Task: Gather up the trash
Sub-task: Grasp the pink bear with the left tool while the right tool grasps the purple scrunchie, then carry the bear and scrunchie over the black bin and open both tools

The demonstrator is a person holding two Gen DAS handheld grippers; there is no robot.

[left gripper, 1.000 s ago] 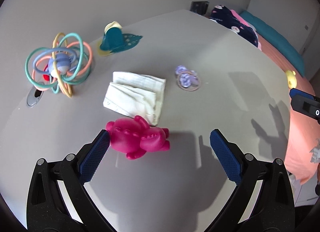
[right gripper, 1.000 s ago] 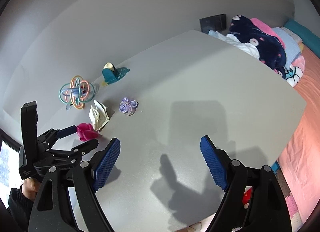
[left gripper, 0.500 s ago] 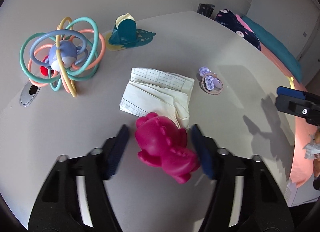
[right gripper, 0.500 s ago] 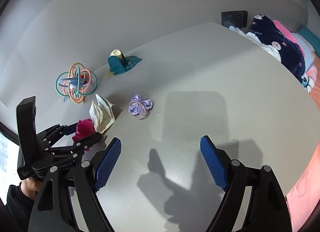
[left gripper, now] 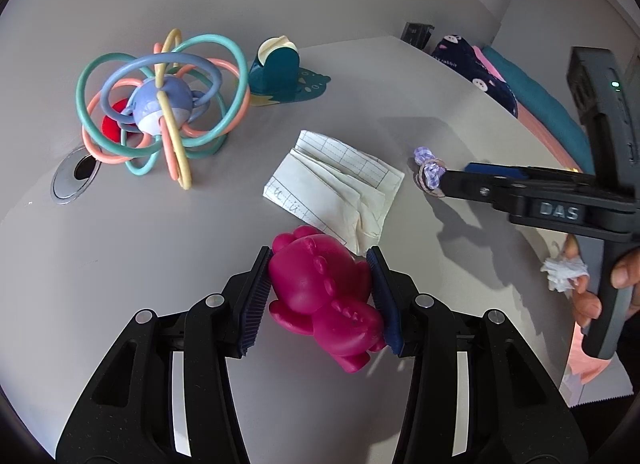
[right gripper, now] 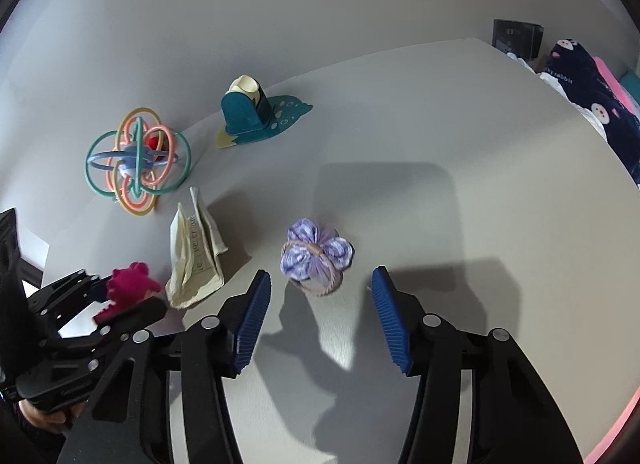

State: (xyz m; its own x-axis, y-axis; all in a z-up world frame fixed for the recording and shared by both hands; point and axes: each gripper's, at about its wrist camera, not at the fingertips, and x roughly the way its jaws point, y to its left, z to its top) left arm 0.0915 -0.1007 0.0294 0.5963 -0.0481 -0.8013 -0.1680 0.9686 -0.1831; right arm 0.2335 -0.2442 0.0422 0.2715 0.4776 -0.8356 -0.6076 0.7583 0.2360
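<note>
Your left gripper (left gripper: pixel 320 296) is clamped on the pink rubber toy (left gripper: pixel 320 288), one finger (left gripper: pixel 256 304) pressed to each flank; it looks light and squashy, so a mid-body hold should serve. Your right gripper (right gripper: pixel 320 316) stands wide open and holds nothing, its fingers either side of the purple wrapper (right gripper: pixel 316 256) on the desk (right gripper: pixel 480 167). That wrapper looks featherlight, crinkly and easily crushed, so I'd take it across the gathered middle. The folded lined paper (left gripper: pixel 336 191) lies just beyond the toy, thin and limp; pinch it at a raised fold. Count one toy, one wrapper, one paper, one ring rattle (left gripper: pixel 164 107), one teal holder (left gripper: pixel 280 75), plus one white crumpled scrap (left gripper: pixel 564 272) by your right hand.
</note>
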